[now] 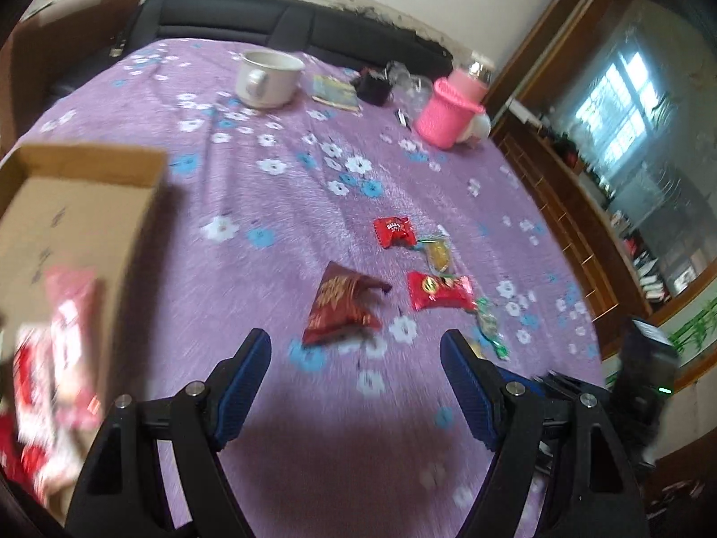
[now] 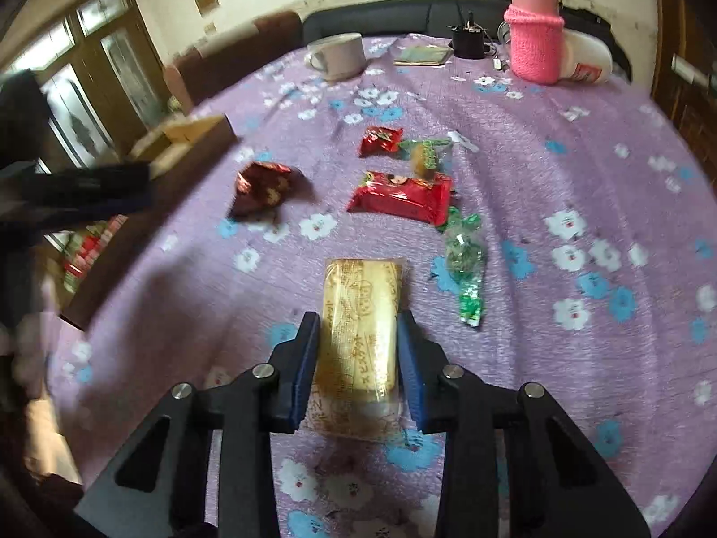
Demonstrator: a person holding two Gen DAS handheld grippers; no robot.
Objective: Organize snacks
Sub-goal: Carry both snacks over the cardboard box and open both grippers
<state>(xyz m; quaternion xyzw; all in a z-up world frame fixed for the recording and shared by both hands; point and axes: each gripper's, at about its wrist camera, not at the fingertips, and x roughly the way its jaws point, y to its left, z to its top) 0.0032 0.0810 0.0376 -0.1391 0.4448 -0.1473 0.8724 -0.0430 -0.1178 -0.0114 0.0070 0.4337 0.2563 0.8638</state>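
On the purple floral tablecloth point(image 2: 560, 170): loose snacks, one cardboard box, two hand-held grippers.

Right gripper point(image 2: 358, 327), 6 o'clock of its view: fingers pressed against both long sides of a tan wrapped biscuit pack point(image 2: 363, 314), which lies flat on the cloth. Left gripper point(image 1: 356, 349), 6 o'clock of its view: jaws spread wide, nothing between them, above the cloth. Dark red pouch point(image 1: 343, 307) just beyond its fingertips at 12 o'clock. Red candy bar point(image 2: 401, 197) at 12 o'clock of the biscuit pack; small red packet point(image 2: 380, 140) and a yellow sweet point(image 2: 421, 157) farther on; green wrapped candy point(image 2: 466, 264) at 2 o'clock. Cardboard box point(image 1: 85, 206), 9 o'clock in the left view, holds blurred red-and-white packets point(image 1: 58, 358). White mug point(image 1: 268, 77) and pink knit-sleeved bottle point(image 1: 450, 107) at the far edge.
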